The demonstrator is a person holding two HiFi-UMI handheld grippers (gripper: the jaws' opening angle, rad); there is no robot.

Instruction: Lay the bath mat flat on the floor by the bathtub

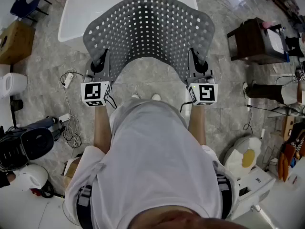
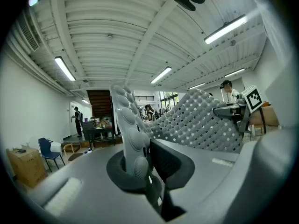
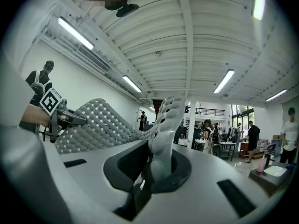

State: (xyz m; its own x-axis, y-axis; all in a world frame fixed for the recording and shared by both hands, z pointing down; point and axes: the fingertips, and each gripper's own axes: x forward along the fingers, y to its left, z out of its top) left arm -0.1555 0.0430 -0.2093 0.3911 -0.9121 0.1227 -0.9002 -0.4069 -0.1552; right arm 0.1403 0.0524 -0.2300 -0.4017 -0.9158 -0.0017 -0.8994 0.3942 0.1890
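Note:
The grey perforated bath mat [image 1: 147, 32] hangs spread between my two grippers, held above the floor in front of the white bathtub [image 1: 76, 13]. My left gripper [image 1: 101, 63] is shut on the mat's left near corner and my right gripper [image 1: 198, 63] on its right near corner. In the left gripper view the bumpy mat edge [image 2: 127, 125] stands up from the closed jaws of the left gripper [image 2: 140, 160], and the mat curves off to the right. In the right gripper view the mat edge [image 3: 164, 120] rises from the right gripper [image 3: 156, 164] and sweeps off to the left.
A dark wooden cabinet [image 1: 255, 39] stands at the right and a cardboard box [image 1: 14, 39] at the left. A power strip with cables [image 1: 69, 80] lies on the tiled floor by my left foot. A black appliance [image 1: 28, 142] and a white device [image 1: 245, 159] flank me.

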